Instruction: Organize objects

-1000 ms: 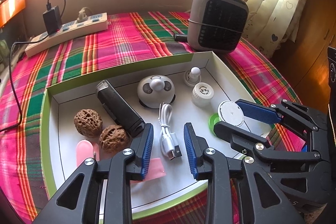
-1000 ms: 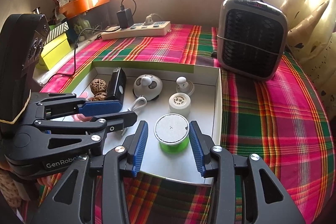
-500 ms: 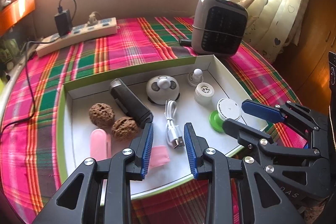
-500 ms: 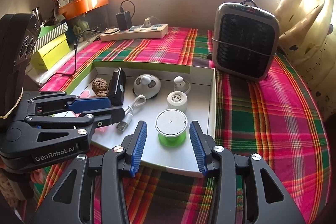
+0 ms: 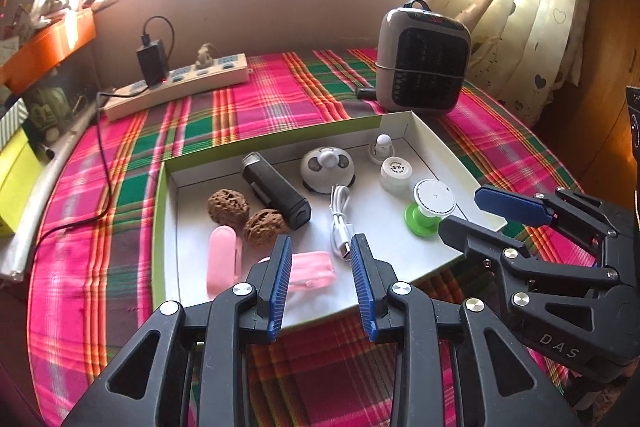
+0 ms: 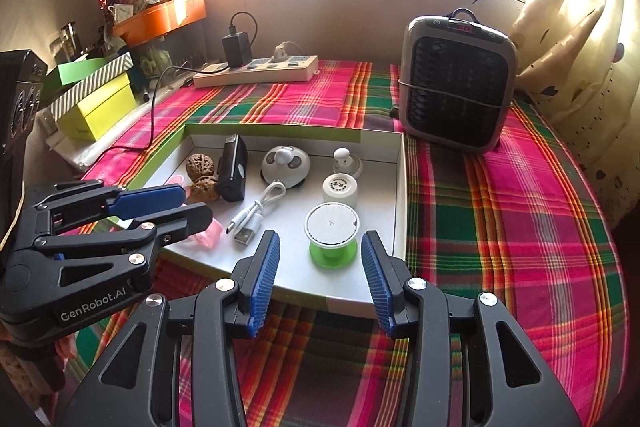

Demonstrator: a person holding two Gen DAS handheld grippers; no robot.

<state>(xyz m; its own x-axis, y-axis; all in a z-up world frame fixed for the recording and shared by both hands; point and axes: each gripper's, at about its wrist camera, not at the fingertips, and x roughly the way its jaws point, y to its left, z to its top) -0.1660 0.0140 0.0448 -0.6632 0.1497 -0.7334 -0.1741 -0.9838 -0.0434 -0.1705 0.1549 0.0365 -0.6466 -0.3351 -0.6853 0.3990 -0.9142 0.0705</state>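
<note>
A white tray with a green rim (image 5: 440, 147) (image 6: 400, 187) lies on the plaid cloth. It holds two walnuts (image 5: 228, 207), a black cylinder (image 5: 276, 191), a round white fan (image 5: 327, 169), a white USB cable (image 5: 340, 219), a small white jar (image 5: 396, 173), a green spool (image 5: 430, 203) (image 6: 332, 239) and pink cases (image 5: 312, 271). My left gripper (image 5: 320, 243) (image 6: 196, 205) hangs open above the tray's near edge, over the pink case. My right gripper (image 6: 320, 239) (image 5: 460, 209) is open near the tray's front right corner, with the spool ahead of its fingers and untouched.
A grey heater (image 5: 424, 63) stands behind the tray at the right. A power strip (image 5: 180, 83) with a black charger and its cable lies at the back left. Yellow and green boxes (image 6: 96, 111) sit off the left edge; a curtain hangs at the right.
My left gripper has risen and drawn back from the tray, so the objects look smaller and farther. The right gripper has backed off slightly. Nothing in the tray has moved.
</note>
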